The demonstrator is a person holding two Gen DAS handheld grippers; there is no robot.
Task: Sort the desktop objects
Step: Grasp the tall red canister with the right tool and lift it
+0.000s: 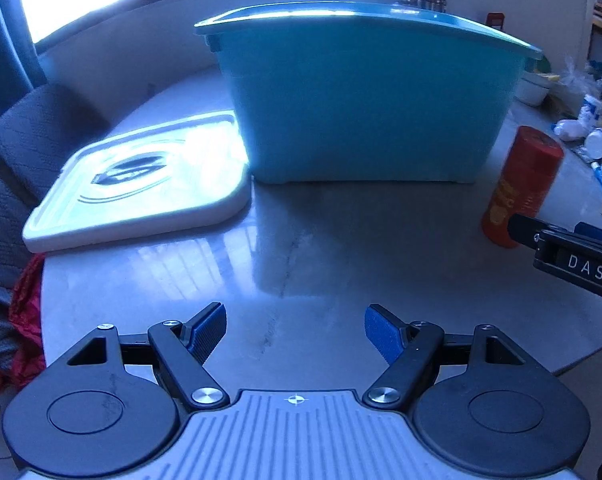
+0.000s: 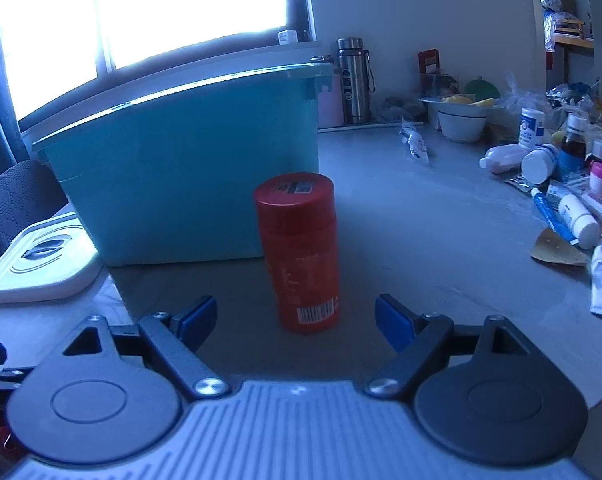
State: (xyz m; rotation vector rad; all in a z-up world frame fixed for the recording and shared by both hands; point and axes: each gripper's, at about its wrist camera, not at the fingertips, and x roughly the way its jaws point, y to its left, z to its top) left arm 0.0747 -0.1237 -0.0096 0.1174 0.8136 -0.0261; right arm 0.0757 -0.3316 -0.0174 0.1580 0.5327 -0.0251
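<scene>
While the teal storage bin (image 2: 189, 172) serves as the anchor, its white lid (image 2: 41, 264) lies flat to the bin's left, touching its base corner. Just in front of the bin's right end stands the red canister (image 2: 299, 252), upright, barcode low on its side. Right of the bin, well apart, a heap of medicine bottles (image 2: 541, 164) and tubes waits. The left gripper (image 1: 295, 334) hovers released over bare table (image 1: 341, 248) before the bin. The right gripper (image 2: 295, 320) is spread wide, empty, its jaws flanking the canister's base, probably not touching. Closing should come squarely at mid-body, since a low pinch could tip it.
</scene>
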